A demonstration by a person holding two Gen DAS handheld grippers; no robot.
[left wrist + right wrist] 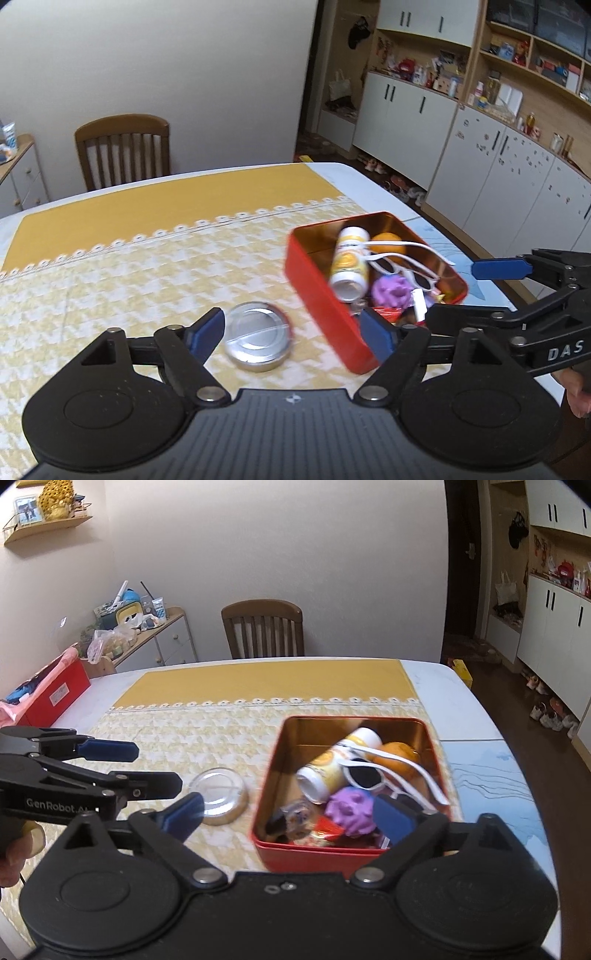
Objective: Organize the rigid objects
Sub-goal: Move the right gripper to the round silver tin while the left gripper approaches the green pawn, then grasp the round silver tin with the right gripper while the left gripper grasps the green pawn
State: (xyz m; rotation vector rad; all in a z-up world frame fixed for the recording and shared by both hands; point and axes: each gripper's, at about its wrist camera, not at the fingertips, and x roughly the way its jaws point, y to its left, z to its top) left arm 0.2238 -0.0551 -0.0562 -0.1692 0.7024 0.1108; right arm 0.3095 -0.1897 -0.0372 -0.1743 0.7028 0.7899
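The round metal tin (pixel 258 338) lies flat just left of the red box (pixel 325 317). It sits between the left gripper (pixel 291 330)'s wide, empty jaws, nearer than the right gripper (pixel 291 814), which is also spread wide and empty.

Dim indoor light, motion blur (fisheye-bent edges).

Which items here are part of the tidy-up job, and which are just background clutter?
Job items: red tin; inside it a white-and-yellow bottle, white sunglasses, purple toy, orange ball; the round metal lid on the cloth beside the tin; left gripper and right gripper, both open.

Lying about: wooden chair, red box at the table's edge, sideboard clutter.
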